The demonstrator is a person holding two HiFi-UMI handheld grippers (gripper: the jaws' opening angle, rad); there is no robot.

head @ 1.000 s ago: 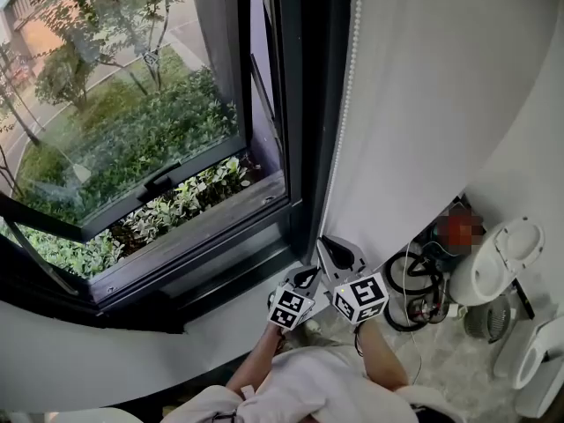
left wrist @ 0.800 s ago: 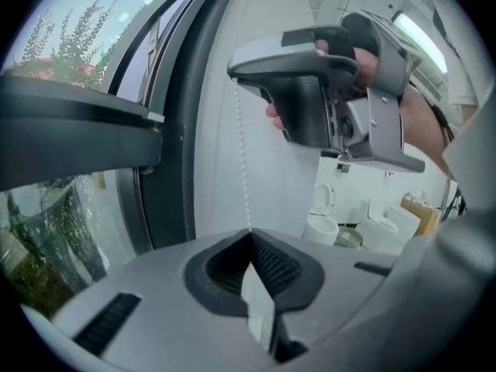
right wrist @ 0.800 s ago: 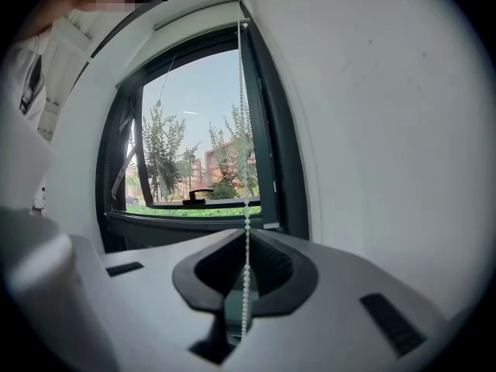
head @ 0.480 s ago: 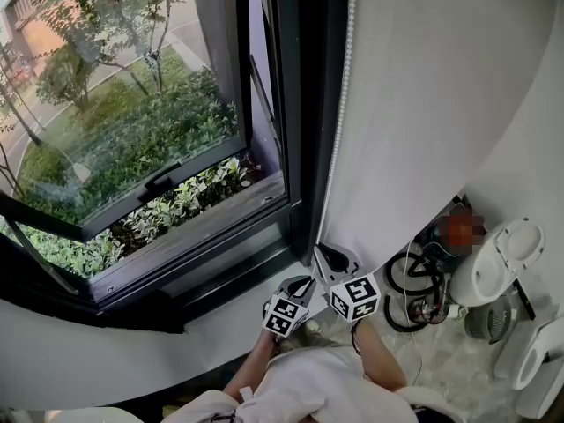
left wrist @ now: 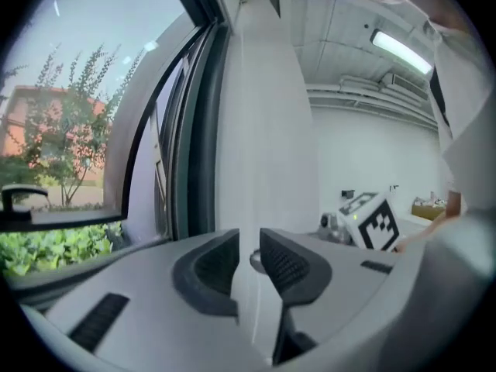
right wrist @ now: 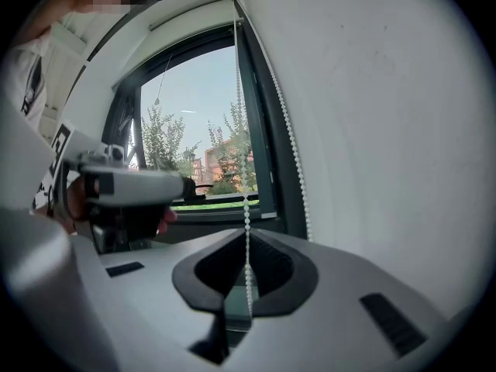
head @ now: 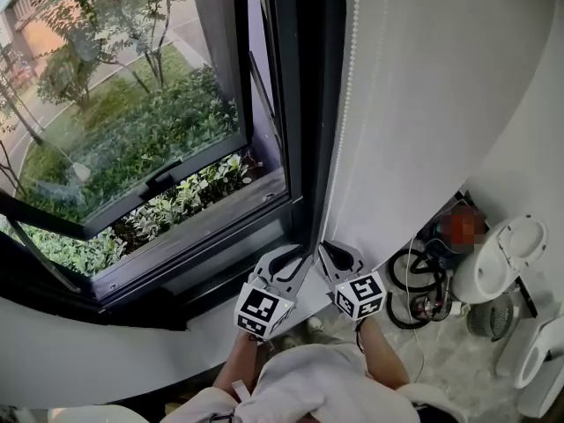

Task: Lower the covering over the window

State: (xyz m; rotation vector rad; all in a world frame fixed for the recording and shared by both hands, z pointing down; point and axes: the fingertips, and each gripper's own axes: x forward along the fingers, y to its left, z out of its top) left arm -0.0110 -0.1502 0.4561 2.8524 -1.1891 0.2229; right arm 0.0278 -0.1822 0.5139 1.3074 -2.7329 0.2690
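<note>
While the right hand-held gripper point(right wrist: 246, 235) pinches the chain point(right wrist: 240, 130), the left hand-held gripper point(left wrist: 249, 239), just opened, straddles blur.

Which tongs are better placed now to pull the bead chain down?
Right. The right tongs are shut on the bead chain. The left tongs have just been opening and stand apart; no chain is clearly visible between them.

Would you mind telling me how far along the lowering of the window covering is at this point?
Done: nothing shows yet; the window glass is uncovered. In hand: the right gripper is shut on the bead chain, while the left gripper has just been opening its jaws, and blur hides whether the chain runs between them. Remaining: pulling the chain until the covering comes down.
</note>
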